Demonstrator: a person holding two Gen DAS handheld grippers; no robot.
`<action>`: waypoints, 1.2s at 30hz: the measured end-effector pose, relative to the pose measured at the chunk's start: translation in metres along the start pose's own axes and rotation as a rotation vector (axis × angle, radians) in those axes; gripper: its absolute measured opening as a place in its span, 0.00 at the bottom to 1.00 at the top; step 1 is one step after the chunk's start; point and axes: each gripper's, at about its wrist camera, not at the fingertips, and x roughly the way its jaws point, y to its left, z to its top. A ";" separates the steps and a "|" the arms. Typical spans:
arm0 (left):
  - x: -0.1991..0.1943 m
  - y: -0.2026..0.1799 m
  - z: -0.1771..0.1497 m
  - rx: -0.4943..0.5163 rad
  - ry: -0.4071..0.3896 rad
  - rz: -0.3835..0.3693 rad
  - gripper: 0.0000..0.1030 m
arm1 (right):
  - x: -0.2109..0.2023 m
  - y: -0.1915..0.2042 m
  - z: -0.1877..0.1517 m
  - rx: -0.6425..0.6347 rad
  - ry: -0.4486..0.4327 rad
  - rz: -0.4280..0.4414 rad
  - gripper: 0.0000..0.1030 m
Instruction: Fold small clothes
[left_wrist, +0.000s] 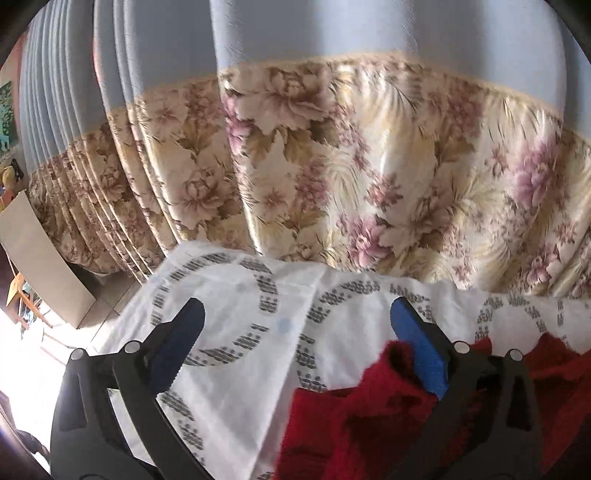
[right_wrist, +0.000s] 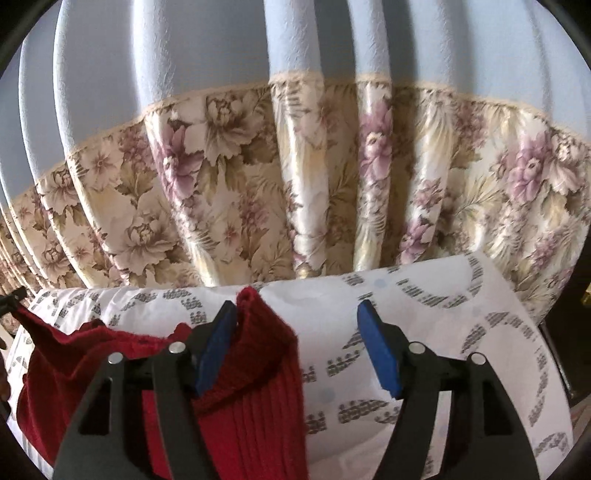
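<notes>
A red knit garment (left_wrist: 354, 417) lies on a white cloth with grey ring patterns (left_wrist: 236, 295). My left gripper (left_wrist: 295, 347) is open. Its right blue pad (left_wrist: 421, 354) touches a raised fold of the red knit, and its left pad (left_wrist: 177, 354) is over bare cloth. In the right wrist view the red garment (right_wrist: 255, 391) has a ribbed edge that stands up against the left blue pad (right_wrist: 216, 349) of my open right gripper (right_wrist: 297, 345). The right pad (right_wrist: 378, 349) is over the patterned cloth (right_wrist: 443, 321).
A curtain, pale blue above and floral below (left_wrist: 332, 166), hangs just behind the cloth-covered surface; it also fills the right wrist view (right_wrist: 295, 166). A tilted cardboard sheet (left_wrist: 40, 266) and bright floor lie at the far left.
</notes>
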 end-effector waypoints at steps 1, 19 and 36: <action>-0.006 0.003 0.001 -0.001 -0.015 0.009 0.97 | -0.003 -0.001 0.002 -0.004 -0.005 -0.005 0.66; -0.086 0.020 -0.113 0.133 -0.007 -0.037 0.97 | -0.068 -0.010 -0.073 -0.161 0.079 -0.065 0.66; -0.067 -0.008 -0.173 0.207 0.098 -0.163 0.68 | -0.069 0.010 -0.140 -0.150 0.205 0.060 0.40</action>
